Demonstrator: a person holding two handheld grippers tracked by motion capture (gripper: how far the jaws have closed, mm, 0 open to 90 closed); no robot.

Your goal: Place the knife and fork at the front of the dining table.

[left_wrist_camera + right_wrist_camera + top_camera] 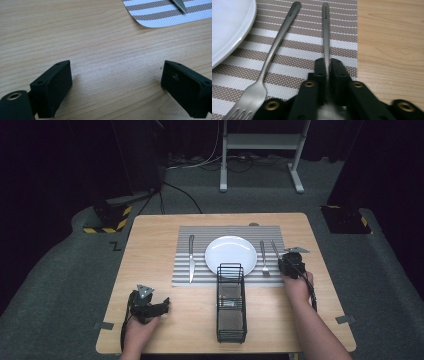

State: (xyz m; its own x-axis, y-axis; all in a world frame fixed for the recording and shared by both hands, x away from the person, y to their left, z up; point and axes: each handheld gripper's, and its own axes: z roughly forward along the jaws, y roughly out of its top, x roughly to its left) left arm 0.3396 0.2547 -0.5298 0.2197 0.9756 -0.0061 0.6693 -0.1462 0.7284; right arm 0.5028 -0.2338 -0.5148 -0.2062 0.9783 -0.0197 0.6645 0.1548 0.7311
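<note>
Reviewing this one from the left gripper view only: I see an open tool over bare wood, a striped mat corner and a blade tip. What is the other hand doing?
Observer: The right tool is closed on the handle of a utensil that stretches across the striped mat.
Operator: What lies next to that utensil?
Observer: A fork, between the utensil and a white plate.
Operator: Is anything else near the plate?
Observer: A black wire basket stands on the table on the person's side of the plate.
</note>
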